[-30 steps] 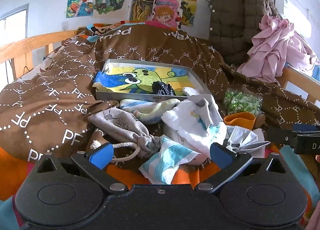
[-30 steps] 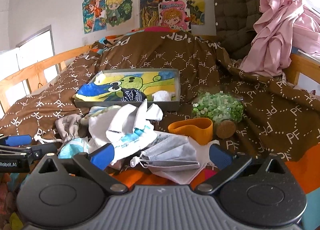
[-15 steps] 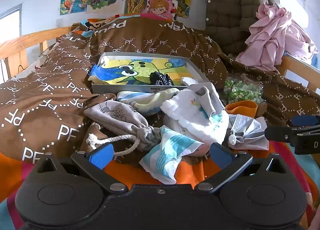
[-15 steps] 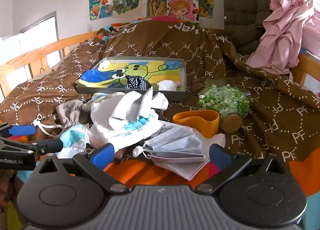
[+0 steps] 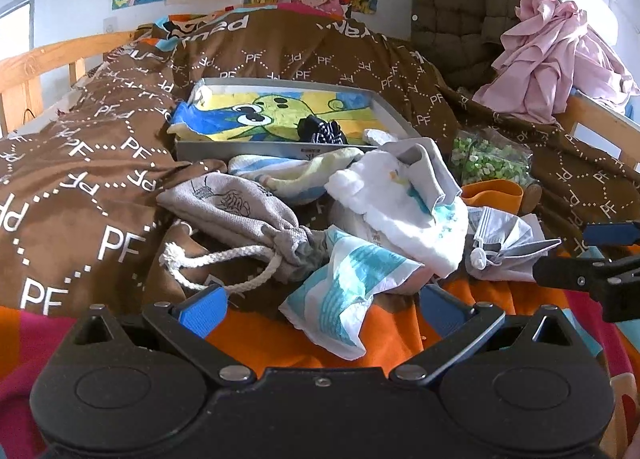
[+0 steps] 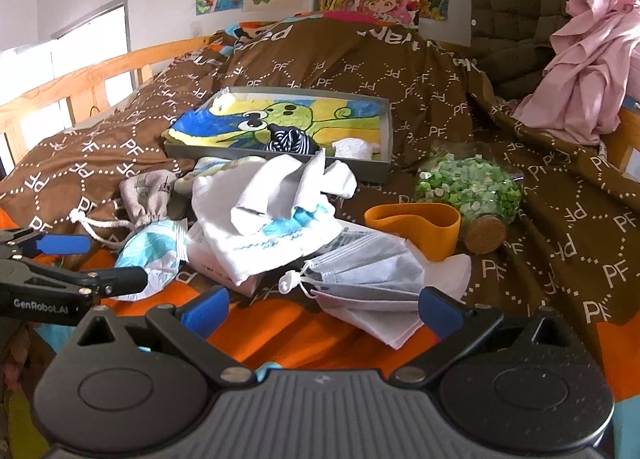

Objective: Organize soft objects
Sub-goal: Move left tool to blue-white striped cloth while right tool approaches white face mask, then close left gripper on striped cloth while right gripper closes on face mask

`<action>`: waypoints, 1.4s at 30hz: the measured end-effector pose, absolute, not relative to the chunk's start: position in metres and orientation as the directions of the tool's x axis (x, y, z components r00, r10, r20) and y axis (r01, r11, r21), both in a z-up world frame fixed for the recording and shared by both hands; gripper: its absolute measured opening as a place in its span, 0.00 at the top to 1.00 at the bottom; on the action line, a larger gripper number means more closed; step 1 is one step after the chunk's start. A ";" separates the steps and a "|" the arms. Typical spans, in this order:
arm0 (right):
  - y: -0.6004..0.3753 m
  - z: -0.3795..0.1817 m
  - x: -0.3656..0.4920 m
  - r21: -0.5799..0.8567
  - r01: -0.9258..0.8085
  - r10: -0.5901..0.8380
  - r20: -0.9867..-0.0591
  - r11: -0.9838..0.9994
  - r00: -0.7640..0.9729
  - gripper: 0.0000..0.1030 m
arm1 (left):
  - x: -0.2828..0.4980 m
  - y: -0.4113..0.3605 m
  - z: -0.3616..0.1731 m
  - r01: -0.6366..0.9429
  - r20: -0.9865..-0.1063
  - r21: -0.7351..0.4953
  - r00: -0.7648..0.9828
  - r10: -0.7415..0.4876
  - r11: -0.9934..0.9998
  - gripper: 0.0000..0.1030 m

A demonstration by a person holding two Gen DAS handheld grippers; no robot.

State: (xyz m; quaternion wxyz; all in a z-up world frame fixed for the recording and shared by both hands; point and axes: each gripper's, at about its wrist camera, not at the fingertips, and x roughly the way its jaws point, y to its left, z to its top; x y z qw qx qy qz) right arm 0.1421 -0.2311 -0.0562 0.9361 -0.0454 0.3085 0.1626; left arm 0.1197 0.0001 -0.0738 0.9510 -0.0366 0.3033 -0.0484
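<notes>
1. The left gripper (image 5: pixel 320 309) hovers low over the bed with its blue-tipped fingers (image 5: pixel 202 309) spread wide and nothing between them; the right gripper (image 6: pixel 322 309) is likewise spread and empty.
2. Straight ahead of the left gripper, almost between its tips, lies a crumpled white cloth with turquoise stripes (image 5: pixel 348 299). Its long axis runs from near-right to far-left, so it looks the nearest pick for that hand.
3. Just ahead and left of it sits a grey drawstring pouch of coarse woven fabric (image 5: pixel 236 207), its thick white twisted cord (image 5: pixel 216 263) looping towards the left fingertip.
4. Directly ahead of the right gripper lies a pleated grey-white face mask (image 6: pixel 372 283), thin and floppy, its long axis across the fingers and one ear loop knotted at its left end. This hand is clearly nearer to it.
5. Beyond both, a bunched white garment with blue trim (image 6: pixel 268 215) is heaped softly on the pile.
6. Farther ahead rests the shallow grey tray lined with a cartoon print (image 6: pixel 376 167), already holding a dark striped sock bundle (image 6: pixel 288 141), so it is likely the destination.
</notes>
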 end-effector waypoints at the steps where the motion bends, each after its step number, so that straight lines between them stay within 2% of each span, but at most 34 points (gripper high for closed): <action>1: -0.230 -0.057 0.143 0.011 -0.334 0.276 -0.593 0.942 0.756 0.00 | 0.121 0.001 -0.074 0.071 -0.572 -0.103 0.812 -0.118 0.992 0.01; 12: -0.227 -0.060 0.155 -0.057 -0.317 0.225 -0.585 0.947 0.779 0.00 | 0.135 -0.004 -0.079 0.136 -0.561 -0.118 0.808 -0.179 0.984 0.01; 16: -0.227 -0.063 0.162 -0.027 -0.336 0.250 -0.616 0.941 0.747 0.00 | 0.138 -0.006 -0.083 0.147 -0.574 -0.132 0.795 -0.196 0.980 0.01; 19: -0.220 -0.064 0.165 -0.088 -0.362 0.237 -0.610 0.928 0.756 0.01 | 0.140 -0.007 -0.085 0.154 -0.576 -0.140 0.791 -0.207 0.978 0.02; 24: -0.211 -0.071 0.178 -0.173 -0.401 0.217 -0.620 0.899 0.754 0.04 | 0.145 -0.004 -0.088 0.129 -0.595 -0.173 0.776 -0.208 0.977 0.10; 30: -0.210 -0.084 0.192 -0.206 -0.411 0.189 -0.652 0.888 0.735 0.12 | 0.147 0.000 -0.094 0.102 -0.620 -0.185 0.759 -0.197 0.977 0.23; 35: -0.206 -0.096 0.201 -0.232 -0.407 0.154 -0.676 0.883 0.720 0.22 | 0.150 0.003 -0.096 0.086 -0.624 -0.233 0.751 -0.217 0.969 0.31; 37: -0.205 -0.100 0.203 -0.240 -0.403 0.142 -0.682 0.883 0.718 0.24 | 0.151 0.004 -0.096 0.072 -0.624 -0.243 0.752 -0.212 0.967 0.37; 39: -0.206 -0.102 0.205 -0.242 -0.398 0.133 -0.687 0.885 0.715 0.29 | 0.151 0.003 -0.096 0.054 -0.631 -0.234 0.751 -0.195 0.971 0.48; 42: -0.207 -0.103 0.205 -0.231 -0.395 0.134 -0.693 0.889 0.708 0.40 | 0.150 0.003 -0.096 0.044 -0.634 -0.226 0.752 -0.181 0.973 0.51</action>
